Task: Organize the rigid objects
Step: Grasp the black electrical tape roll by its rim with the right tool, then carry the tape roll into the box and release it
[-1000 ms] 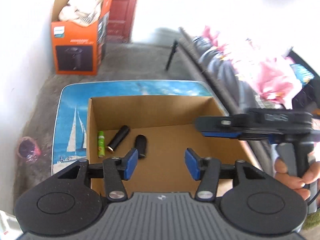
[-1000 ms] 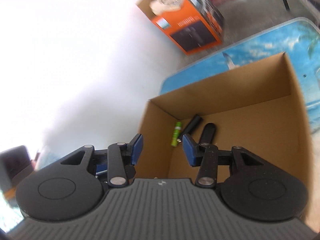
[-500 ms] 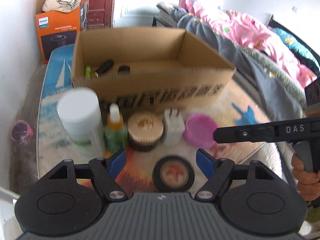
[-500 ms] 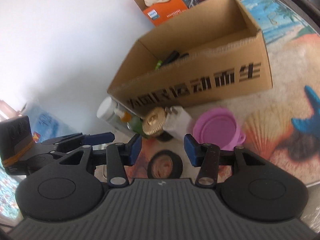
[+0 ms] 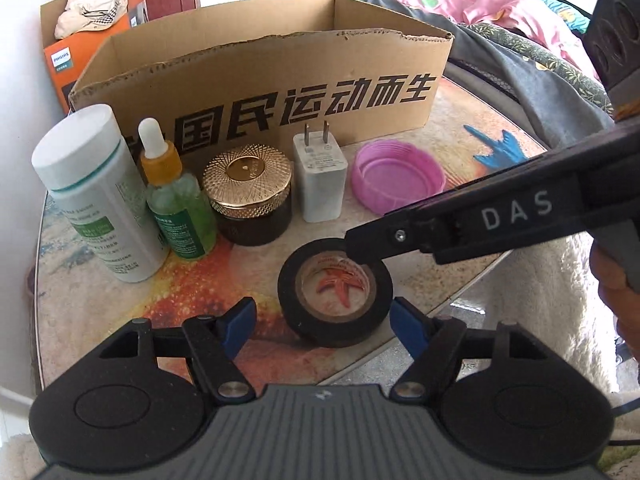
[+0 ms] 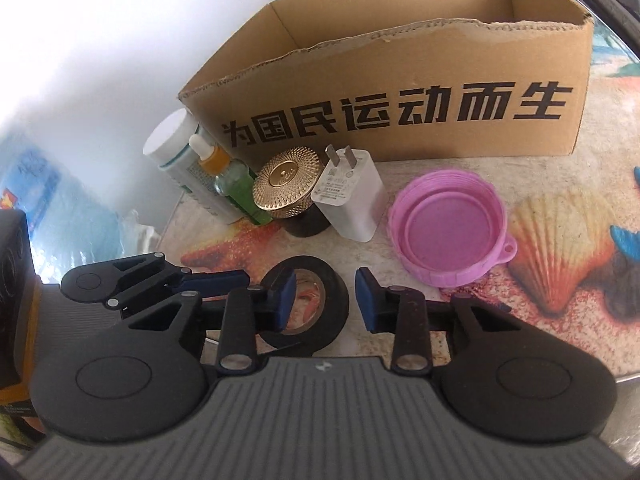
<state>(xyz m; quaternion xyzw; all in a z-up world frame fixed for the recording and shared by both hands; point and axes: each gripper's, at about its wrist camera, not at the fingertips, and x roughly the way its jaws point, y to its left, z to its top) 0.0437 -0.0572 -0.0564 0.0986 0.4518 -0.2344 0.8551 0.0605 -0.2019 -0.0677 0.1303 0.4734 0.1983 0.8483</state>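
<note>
I bring both tongs to the black tape roll point(image 5: 335, 297) before the cardboard box point(image 5: 256, 76) on the table point(image 5: 120, 304): left tongs point(image 5: 323, 323) wide around it, having just narrowed slightly, right tongs point(image 6: 326, 300) just closing across its wall, not yet gripping.

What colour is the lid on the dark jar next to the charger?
Gold, with a fine woven-line pattern. The jar lid shows best in the left wrist view.

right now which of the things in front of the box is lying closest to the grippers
The black tape roll: it lies alone ahead of the row along the cardboard box.
</note>
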